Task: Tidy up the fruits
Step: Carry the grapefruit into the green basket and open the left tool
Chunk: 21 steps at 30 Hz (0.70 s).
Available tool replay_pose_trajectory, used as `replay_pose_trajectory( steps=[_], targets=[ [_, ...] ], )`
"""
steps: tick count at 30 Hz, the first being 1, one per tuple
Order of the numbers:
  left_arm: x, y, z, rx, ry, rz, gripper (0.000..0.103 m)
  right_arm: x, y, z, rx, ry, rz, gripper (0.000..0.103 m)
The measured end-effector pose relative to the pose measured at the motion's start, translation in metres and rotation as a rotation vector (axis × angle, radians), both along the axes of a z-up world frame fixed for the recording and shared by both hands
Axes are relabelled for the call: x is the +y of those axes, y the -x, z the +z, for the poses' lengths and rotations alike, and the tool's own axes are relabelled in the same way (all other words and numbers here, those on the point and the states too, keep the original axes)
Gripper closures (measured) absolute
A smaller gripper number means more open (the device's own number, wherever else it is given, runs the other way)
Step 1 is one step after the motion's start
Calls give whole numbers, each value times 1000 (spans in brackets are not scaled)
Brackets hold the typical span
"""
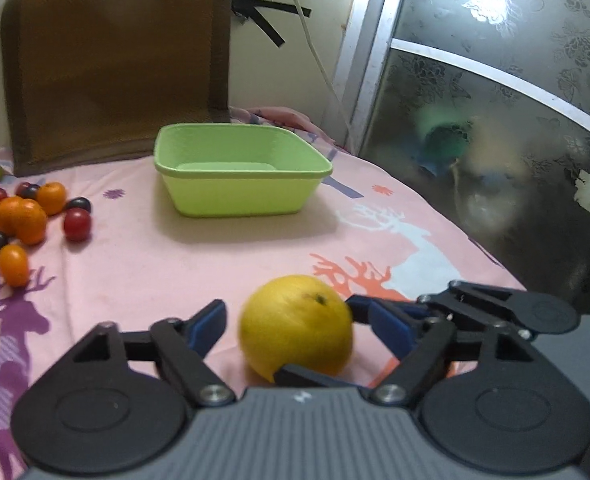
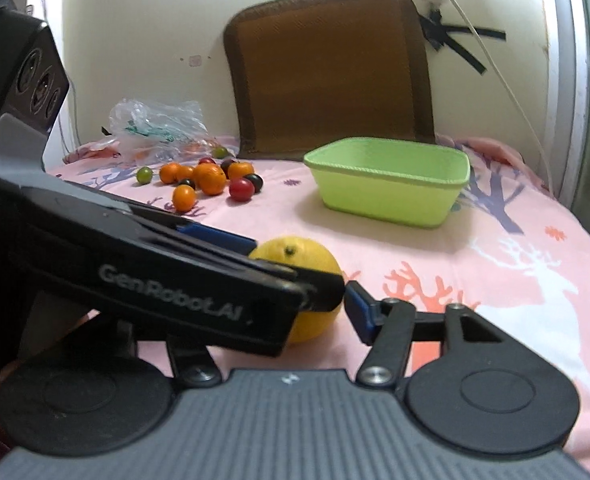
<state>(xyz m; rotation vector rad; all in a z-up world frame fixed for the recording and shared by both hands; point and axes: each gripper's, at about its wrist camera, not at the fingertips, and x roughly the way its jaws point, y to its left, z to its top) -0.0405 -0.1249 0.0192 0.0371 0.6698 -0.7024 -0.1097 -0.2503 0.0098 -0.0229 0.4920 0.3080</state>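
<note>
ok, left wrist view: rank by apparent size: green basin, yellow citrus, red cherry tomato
1. green basin
2. yellow citrus, though it is nearest the camera, which inflates it
3. red cherry tomato, clearly smallest

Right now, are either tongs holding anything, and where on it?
Nothing is clamped. The left tongs stand open around the yellow citrus fruit, which rests on the pink cloth; the right tongs look open beside it.

Both wrist cameras sit low over the tabletop (image 1: 143,264), facing the back wall. The left looks from the lemon's (image 1: 295,326) left, the right from its right; both share the lemon, bin (image 1: 241,172) and small fruits (image 2: 211,180).
</note>
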Motion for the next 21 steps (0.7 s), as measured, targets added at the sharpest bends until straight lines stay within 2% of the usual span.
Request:
replay_pose_trajectory(
  steps=[2,3,4,9,11,16,18,21],
  targets=[
    [2,-1,0,6,-4,6,20,1,0,-1,-20,11,8,36],
    [2,-3,-1,18,-4,1,30,1,-3,-3,-21,15,9,35],
    [1,-5,-3,37,-3,-10,36,2,-5,-5,-22,21,3,36],
    [-9,-11,3,19,-13,-20,37,-5,-14,-2,-31,-7,-20,39],
    [-17,-23,15,-4,-2,-28,37,-10,-25,8,-70,-7,-41,39],
    [-55,-69,50,-123,24,-30,36,-29,-72,35,-186,-10,-121,39],
    [-70,-91,52,-145,20,-17,36,-39,-96,38,-176,-32,-148,39],
    [-80,-119,44,-103,29,-2,36,-48,-122,33,-144,-24,-165,39]
  ],
)
